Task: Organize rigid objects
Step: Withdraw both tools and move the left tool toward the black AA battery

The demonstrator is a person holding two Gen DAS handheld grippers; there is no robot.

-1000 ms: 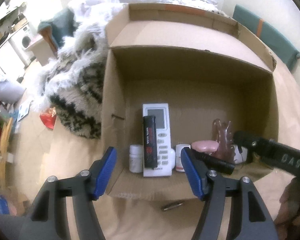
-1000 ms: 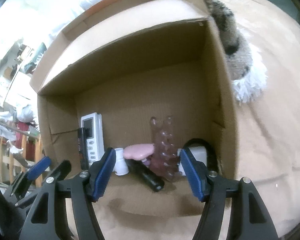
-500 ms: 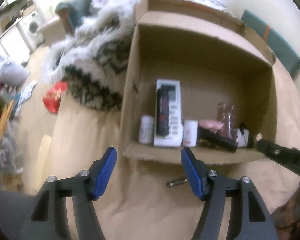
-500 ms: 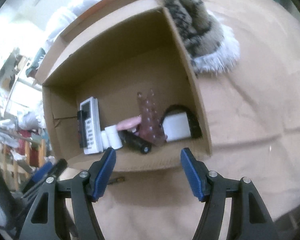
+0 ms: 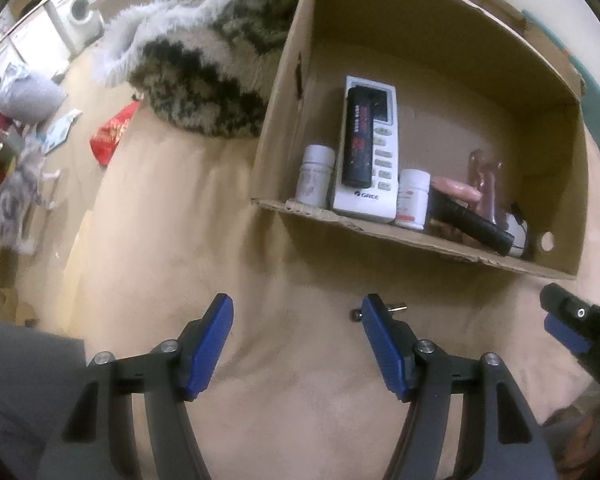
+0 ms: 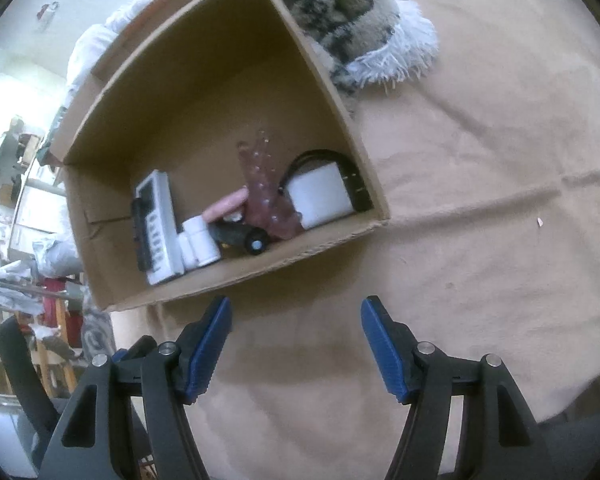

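**Box with things in a row, both sets of fingers empty**

Lined up inside the cardboard box (image 5: 380, 236), along its front wall, starting at the left corner as the left wrist view shows it:
- a white bottle (image 5: 315, 176)
- a white remote (image 5: 382, 160) with a black tube (image 5: 358, 136) lying on top of it
- a second white bottle (image 5: 411, 196)
- a black flashlight (image 5: 472, 224)
- a pink thing (image 5: 456, 192)
- a see-through bumpy thing (image 5: 484, 176)

In the right corner, a white block (image 6: 320, 196) with a black band against it.

Outside the box, on the tan cover (image 5: 260, 272) near the front wall, a small metal bit (image 5: 396, 308). Just beside it, one finger of the left gripper (image 5: 296, 312).

Fingers of the left gripper spread apart over the tan cover, pinching nothing. Fingers of the right gripper (image 6: 296, 312) spread apart too, over the cover in front of the box, pinching nothing.

Against the box's left wall, a furry spotted blanket (image 5: 204, 72).
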